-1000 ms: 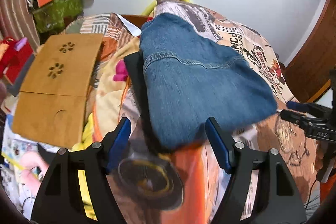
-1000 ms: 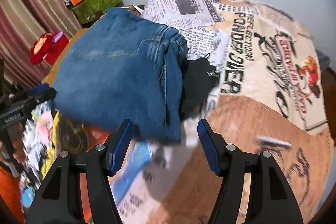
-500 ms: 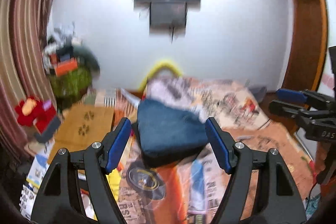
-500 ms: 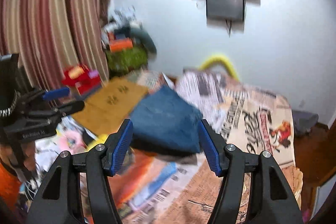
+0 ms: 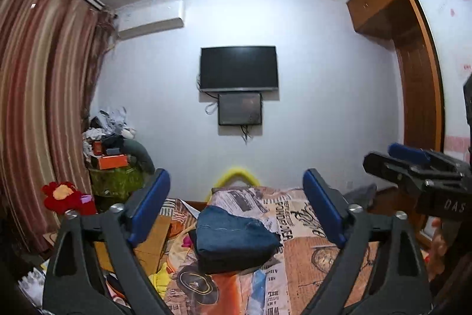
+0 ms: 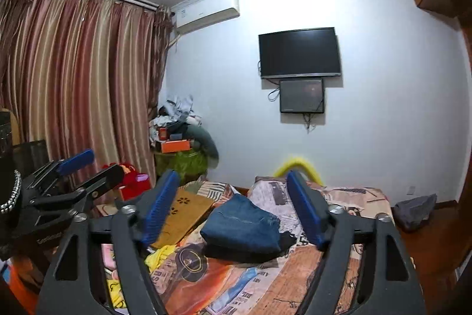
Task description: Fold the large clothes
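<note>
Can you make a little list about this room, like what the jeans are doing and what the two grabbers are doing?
jeans: folded, lying on a dark garment
bed cover: newspaper print, under the pile
left hand-held gripper: open, empty, raised clear of the jeans
right hand-held gripper: open, empty, also raised
TV: on the wall, screen dark
wooden board: left of the jeans

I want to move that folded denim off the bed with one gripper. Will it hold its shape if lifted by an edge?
Probably not. The folded jeans are soft stacked layers, so one-edge lifting would likely unfold them. Their thick bundle looks fairly heavy. On the bedspread they would likely drag, not slide.
</note>
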`<state>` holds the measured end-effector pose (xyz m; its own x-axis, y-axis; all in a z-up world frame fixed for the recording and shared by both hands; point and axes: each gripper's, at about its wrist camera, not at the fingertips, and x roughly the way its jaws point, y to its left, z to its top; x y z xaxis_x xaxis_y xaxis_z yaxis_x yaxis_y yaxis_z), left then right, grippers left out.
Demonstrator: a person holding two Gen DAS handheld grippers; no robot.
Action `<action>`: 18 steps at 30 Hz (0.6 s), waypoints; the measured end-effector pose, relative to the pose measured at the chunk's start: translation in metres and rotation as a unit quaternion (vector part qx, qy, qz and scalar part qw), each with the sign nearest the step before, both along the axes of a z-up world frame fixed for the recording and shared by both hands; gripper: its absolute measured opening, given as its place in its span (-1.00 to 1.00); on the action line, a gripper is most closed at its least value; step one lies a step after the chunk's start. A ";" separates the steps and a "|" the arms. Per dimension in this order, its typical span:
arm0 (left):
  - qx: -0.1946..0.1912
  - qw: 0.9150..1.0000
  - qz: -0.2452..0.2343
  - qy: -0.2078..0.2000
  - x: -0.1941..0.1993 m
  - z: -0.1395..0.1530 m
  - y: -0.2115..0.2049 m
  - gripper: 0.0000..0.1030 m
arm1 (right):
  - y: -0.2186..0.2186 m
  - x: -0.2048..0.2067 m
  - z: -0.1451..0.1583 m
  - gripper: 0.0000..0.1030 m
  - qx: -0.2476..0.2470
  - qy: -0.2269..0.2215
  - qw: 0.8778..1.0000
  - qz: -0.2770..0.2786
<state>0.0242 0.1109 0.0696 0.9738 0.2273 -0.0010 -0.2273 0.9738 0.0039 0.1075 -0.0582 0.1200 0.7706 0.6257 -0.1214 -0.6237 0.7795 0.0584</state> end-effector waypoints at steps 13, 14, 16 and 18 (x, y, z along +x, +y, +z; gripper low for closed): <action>-0.011 1.000 0.008 0.012 -0.009 -0.013 -0.005 0.99 | -0.015 -0.007 -0.005 1.00 0.010 0.019 0.999 -0.034; -0.012 1.000 0.008 0.012 -0.009 -0.014 -0.005 0.99 | -0.015 -0.008 -0.006 1.00 0.009 0.019 0.999 -0.035; -0.014 1.000 0.009 0.013 -0.008 -0.016 -0.004 0.99 | -0.016 -0.009 -0.005 1.00 0.007 0.017 0.999 -0.036; -0.018 1.000 0.008 0.016 -0.007 -0.017 -0.004 0.99 | -0.016 -0.012 -0.007 1.00 0.004 0.015 0.999 -0.037</action>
